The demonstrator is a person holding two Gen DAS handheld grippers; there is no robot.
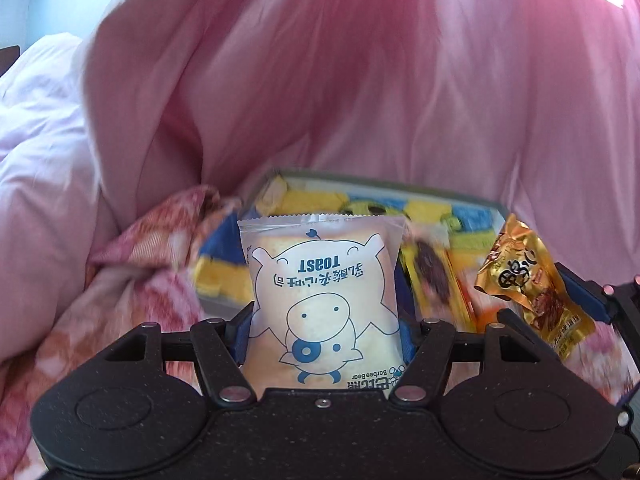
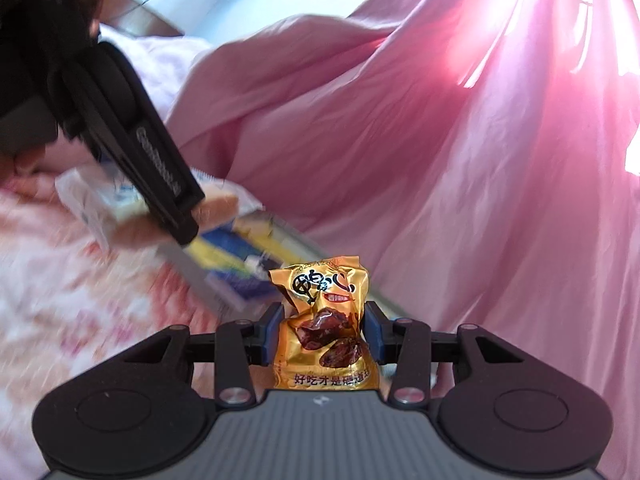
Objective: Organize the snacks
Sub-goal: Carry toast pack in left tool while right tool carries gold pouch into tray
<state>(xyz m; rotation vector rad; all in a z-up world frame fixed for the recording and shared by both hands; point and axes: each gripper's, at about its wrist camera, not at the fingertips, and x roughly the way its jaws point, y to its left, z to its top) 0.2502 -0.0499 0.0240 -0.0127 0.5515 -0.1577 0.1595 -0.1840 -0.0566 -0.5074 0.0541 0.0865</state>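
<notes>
My left gripper (image 1: 324, 330) is shut on a white toast packet (image 1: 320, 276) printed with a blue cartoon animal, held upright with the print upside down. Behind it lies an open box (image 1: 360, 181) of blue and yellow snack packets. At the right, my right gripper (image 1: 548, 308) holds a gold foil snack packet (image 1: 524, 276). In the right wrist view, the right gripper (image 2: 322, 330) pinches that gold packet (image 2: 324, 320) between its blue pads. The left gripper (image 2: 180, 216) reaches in from the upper left, carrying the toast packet (image 2: 218, 208) above the box (image 2: 192, 272).
Pink fabric (image 1: 360, 80) rises in folds behind the box. A floral pink bedsheet (image 1: 132, 300) lies to the left and under the box. A long yellow packet with a dark picture (image 1: 432, 276) lies inside the box at its right.
</notes>
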